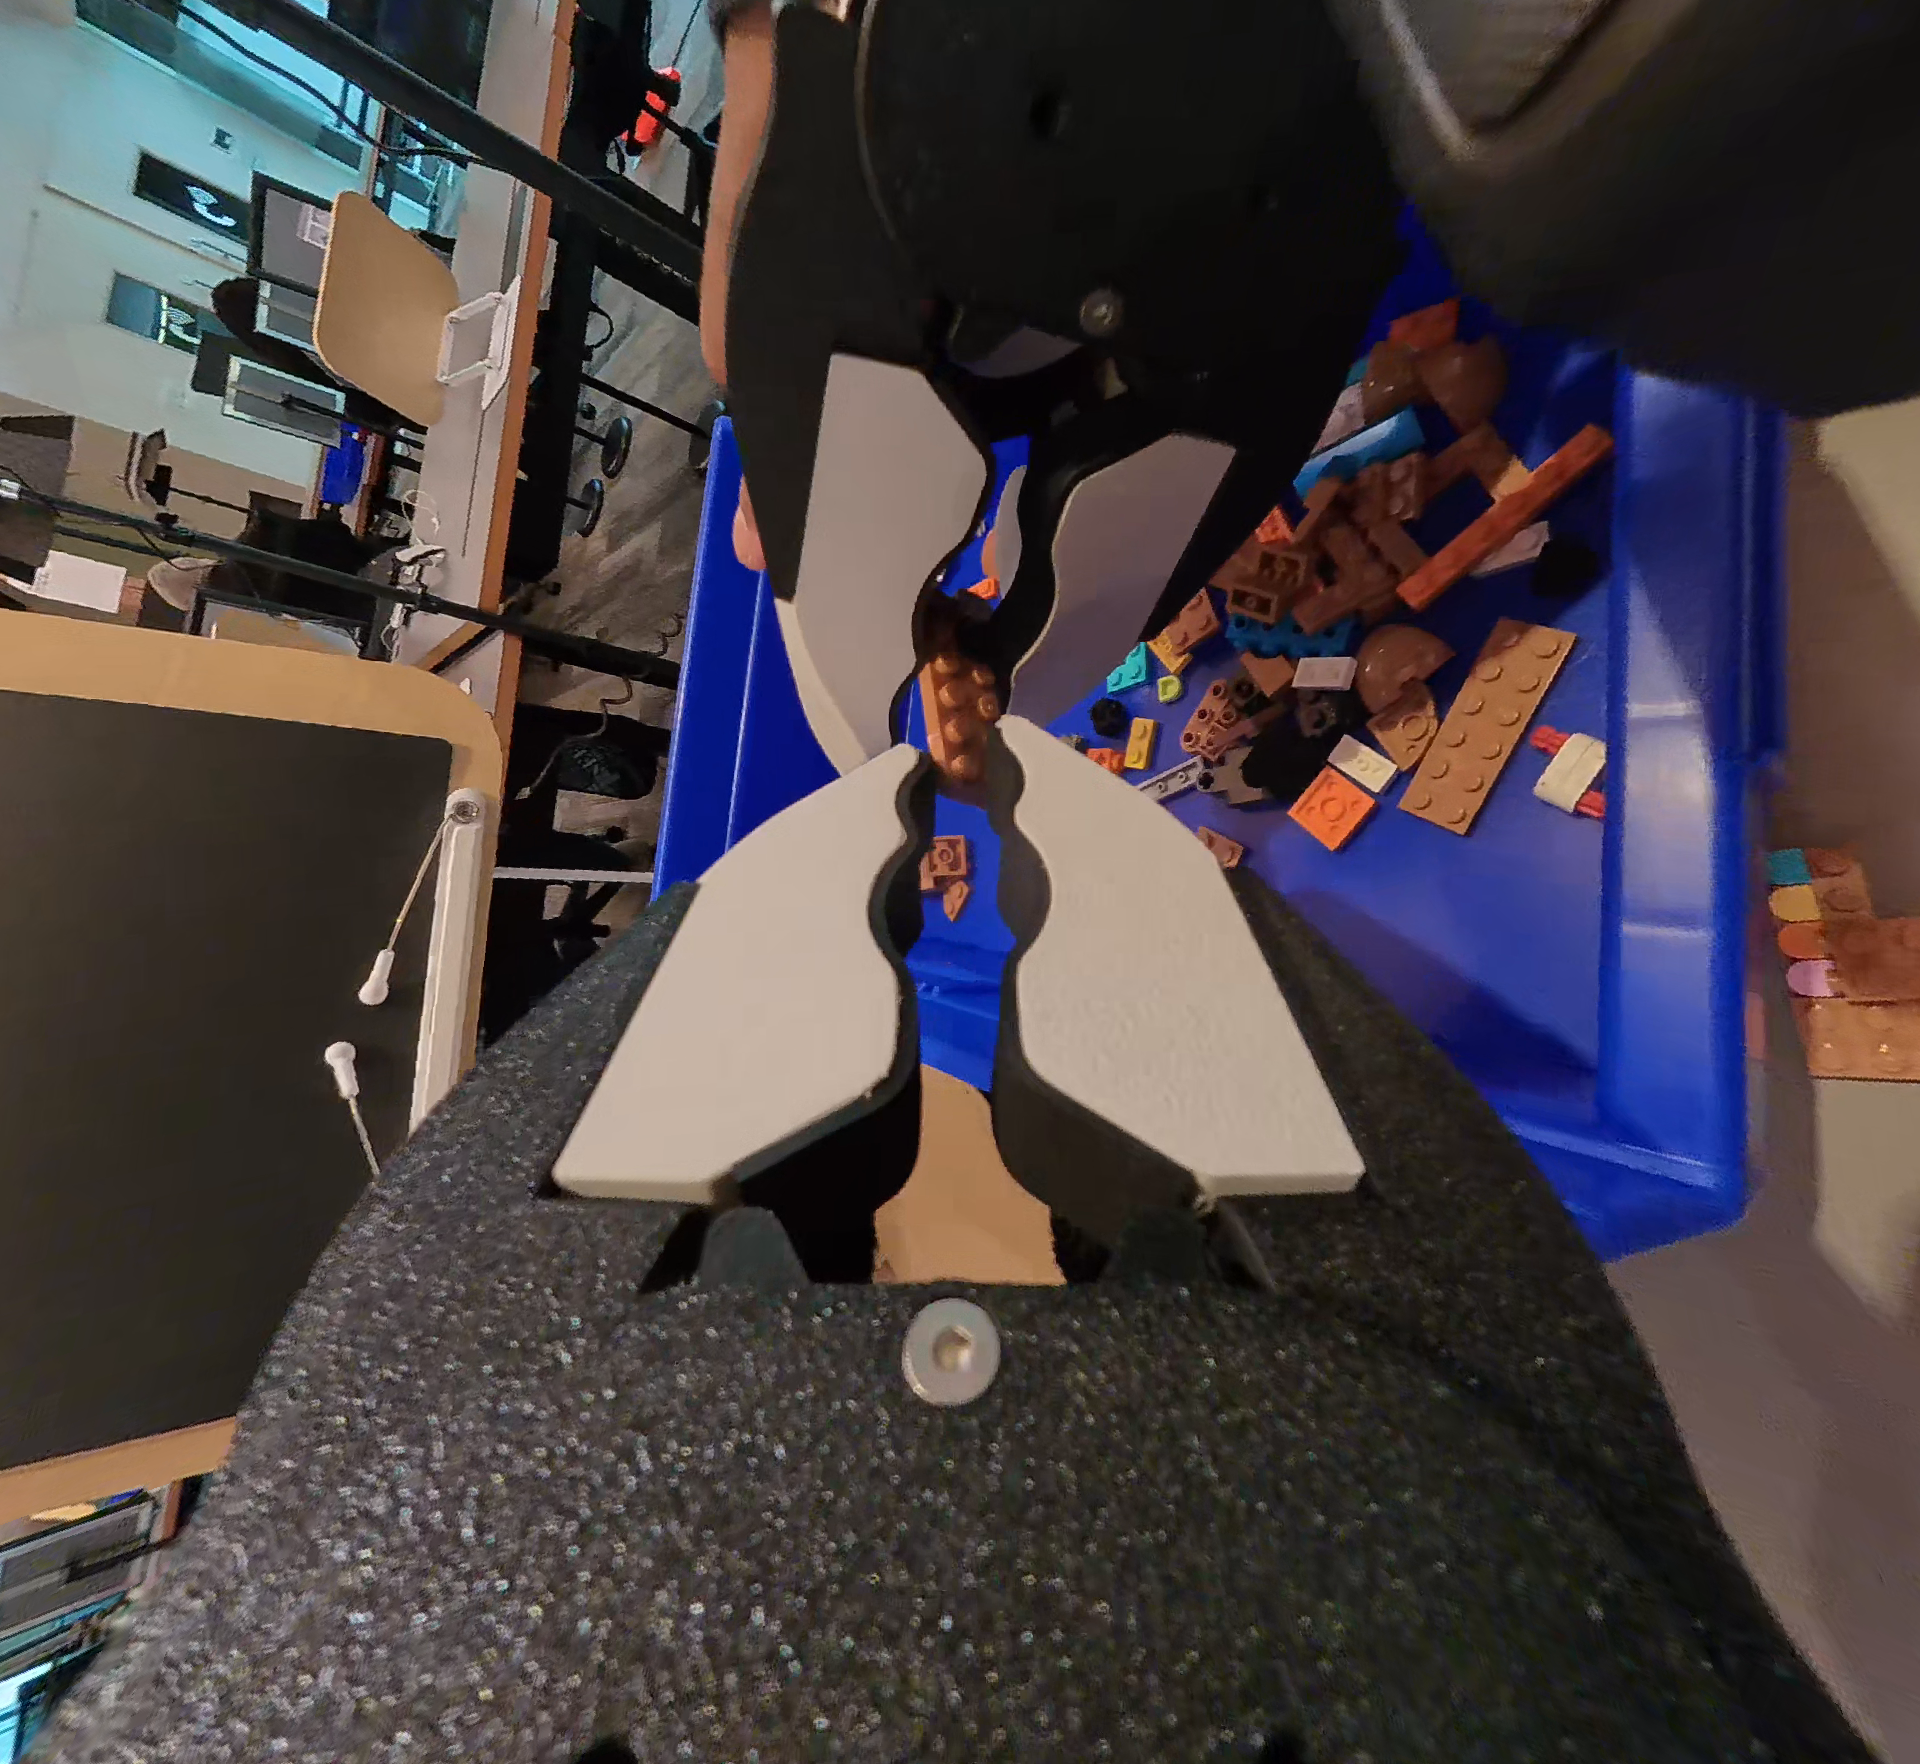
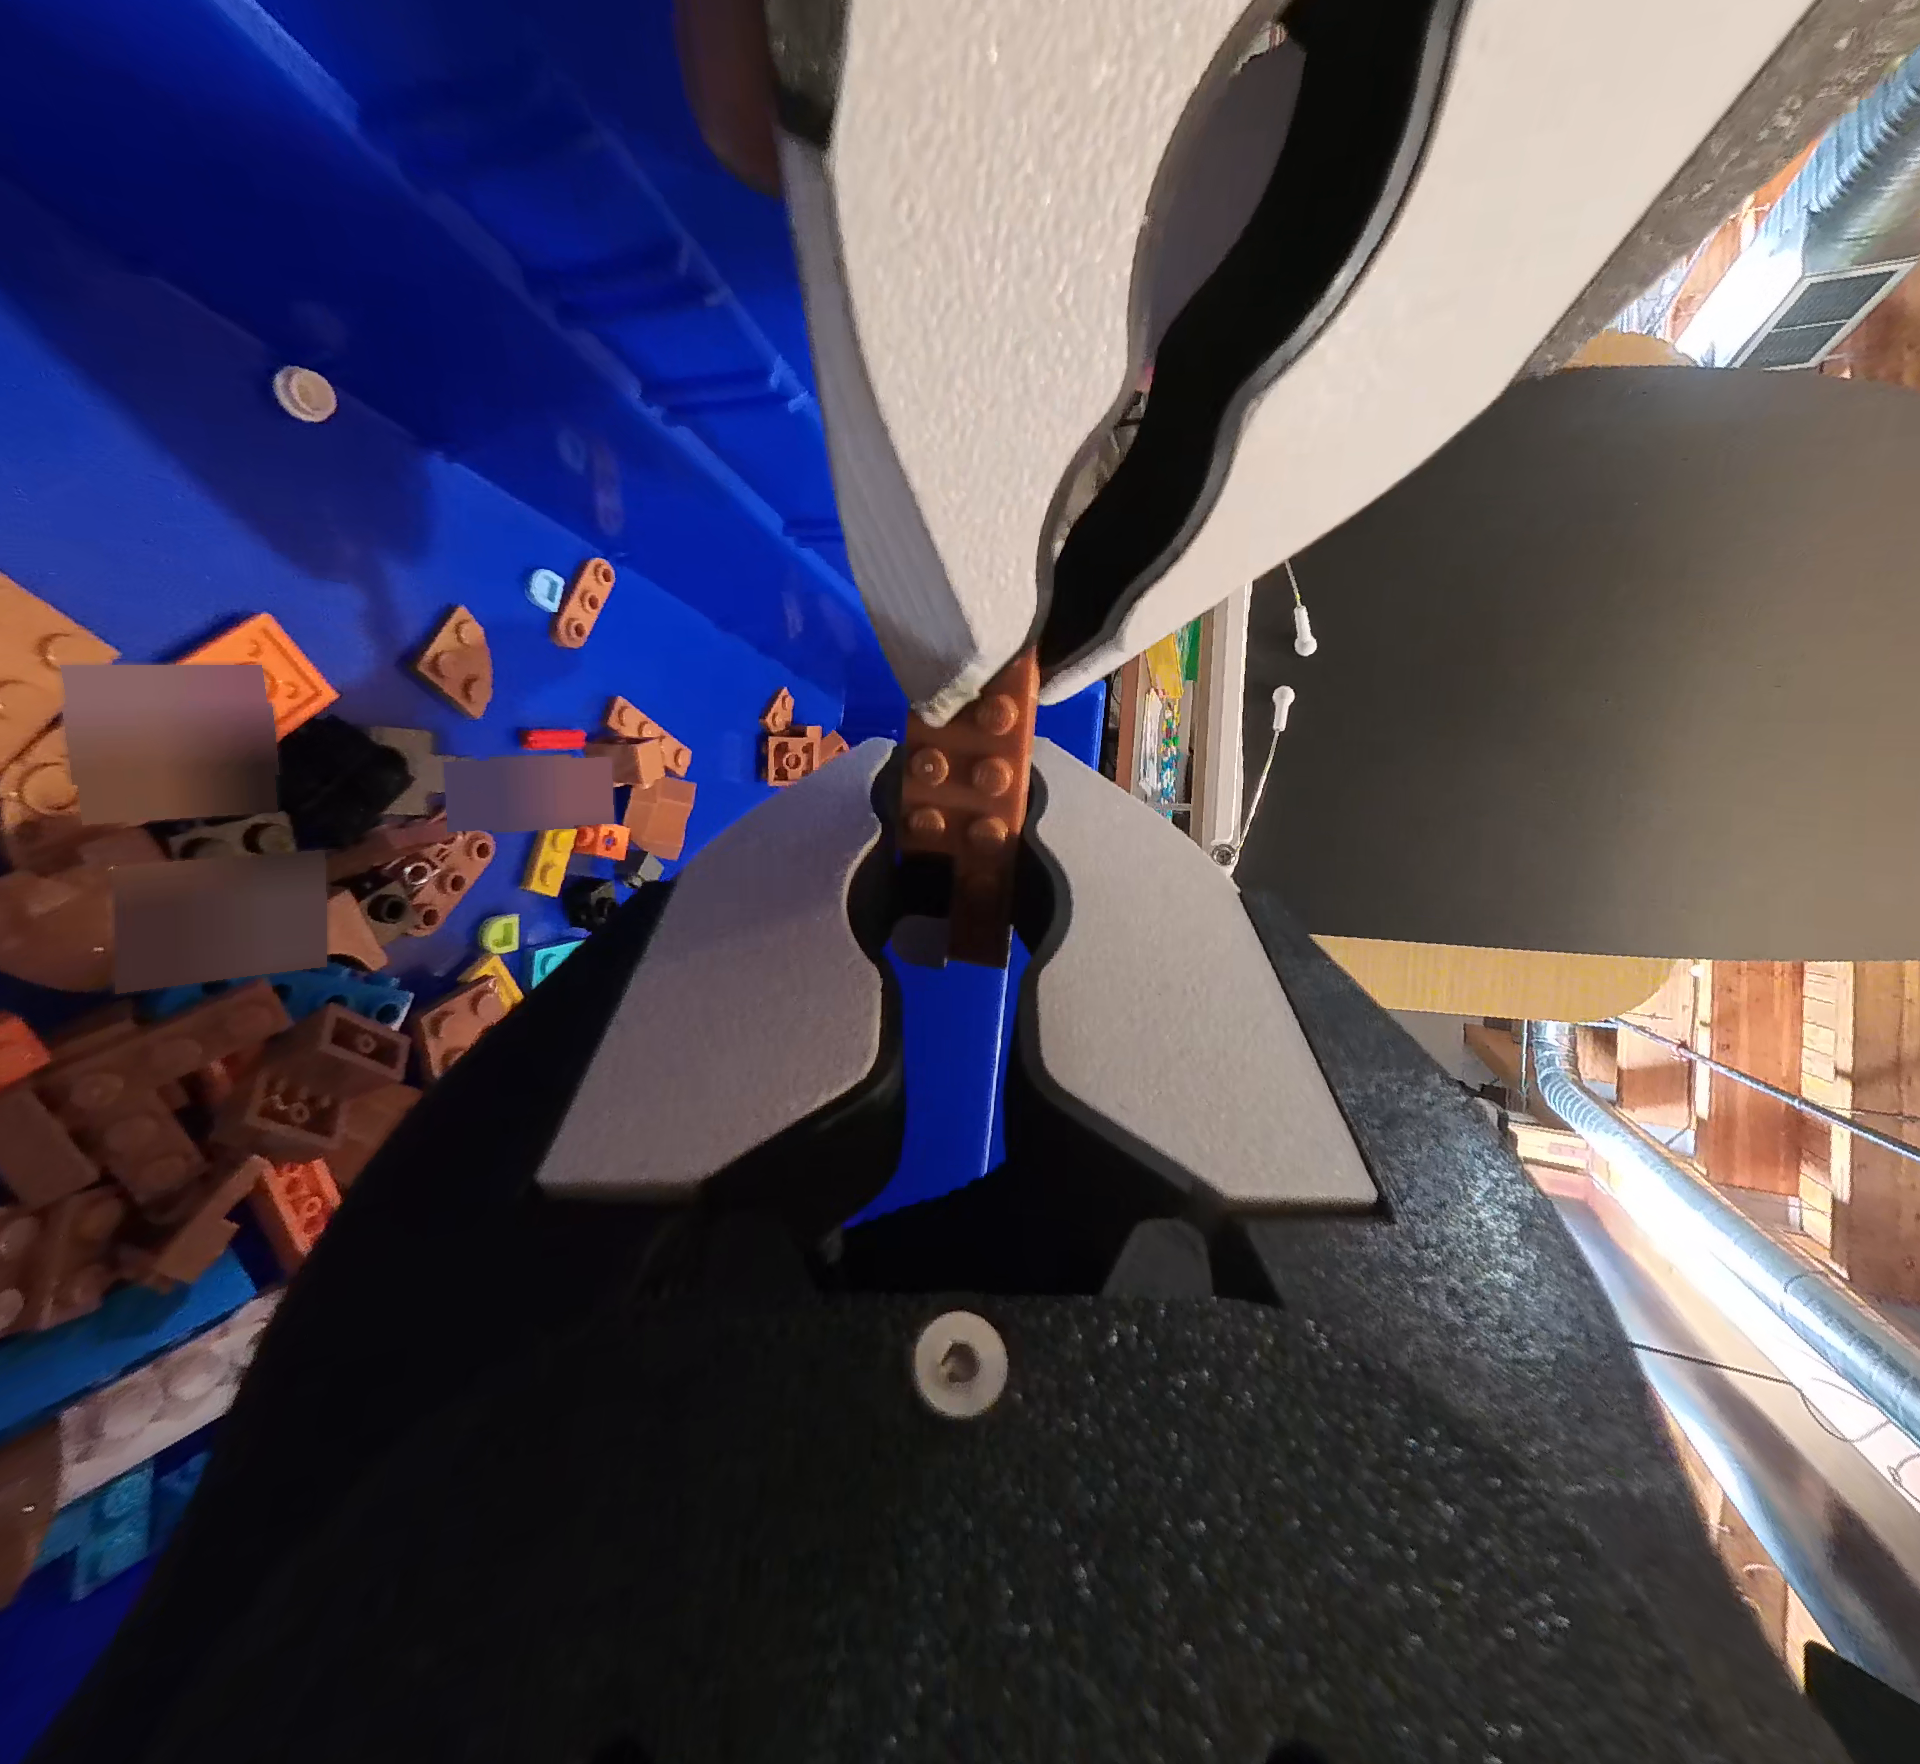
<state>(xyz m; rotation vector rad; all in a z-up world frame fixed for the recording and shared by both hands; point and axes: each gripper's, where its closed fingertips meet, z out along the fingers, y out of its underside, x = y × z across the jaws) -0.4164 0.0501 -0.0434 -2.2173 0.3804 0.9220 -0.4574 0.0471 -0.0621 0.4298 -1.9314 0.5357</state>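
Left hand-held gripper (image 1: 961,758) and right hand-held gripper (image 2: 961,769) both pinched 1 brown studded plate (image 2: 966,779) over blue bin (image 1: 1662,779) of loose bricks (image 1: 1351,571)

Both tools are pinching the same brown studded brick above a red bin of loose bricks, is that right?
Not quite: the bin is blue, not red, as the right wrist view shows. The rest holds: the left tool and the right tool both pinch the same brown studded brick above the loose bricks.
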